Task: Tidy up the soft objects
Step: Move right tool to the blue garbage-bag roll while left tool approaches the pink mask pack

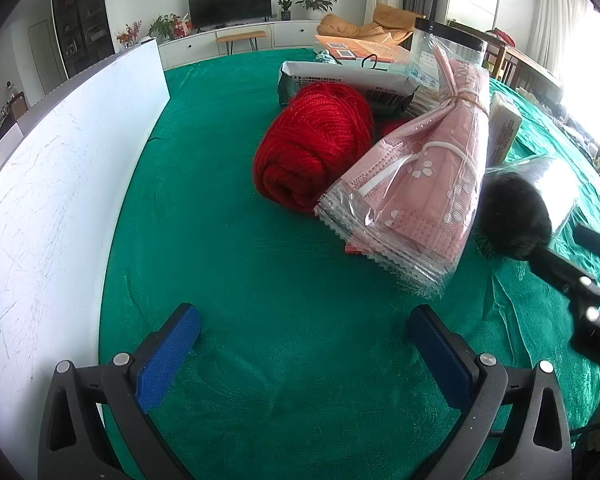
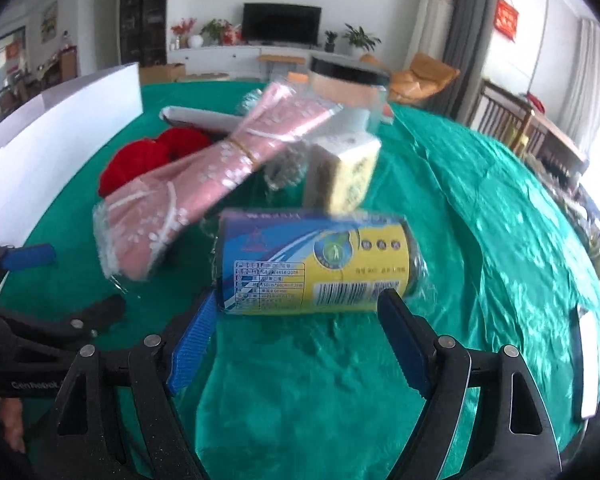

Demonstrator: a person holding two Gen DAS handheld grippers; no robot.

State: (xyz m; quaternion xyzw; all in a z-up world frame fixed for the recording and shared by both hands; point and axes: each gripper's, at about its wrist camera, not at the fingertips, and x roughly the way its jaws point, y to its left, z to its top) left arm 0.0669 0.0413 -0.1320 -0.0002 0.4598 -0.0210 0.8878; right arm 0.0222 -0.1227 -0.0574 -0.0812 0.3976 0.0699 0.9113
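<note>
A roll of bags with a blue and yellow label [image 2: 316, 264], wrapped in clear film, lies on the green cloth just beyond the tips of my right gripper [image 2: 300, 340]. That gripper is open and its blue pads touch nothing. Behind the roll lie a tied bundle of pink face masks [image 2: 168, 208] and a yellowish packet [image 2: 348, 176]. In the left wrist view my left gripper [image 1: 304, 344] stands open over bare cloth. Ahead of it a red ball of yarn [image 1: 316, 140] rests against the pink mask bundle [image 1: 416, 184].
A white board [image 1: 60, 160] stands upright along the left side. A white carton [image 1: 340, 80] and a black-lidded jar [image 2: 348, 76] sit behind the pile. A black fuzzy ball [image 1: 514, 220] on the right tool pokes in at right. A white flat object [image 2: 588, 360] lies far right.
</note>
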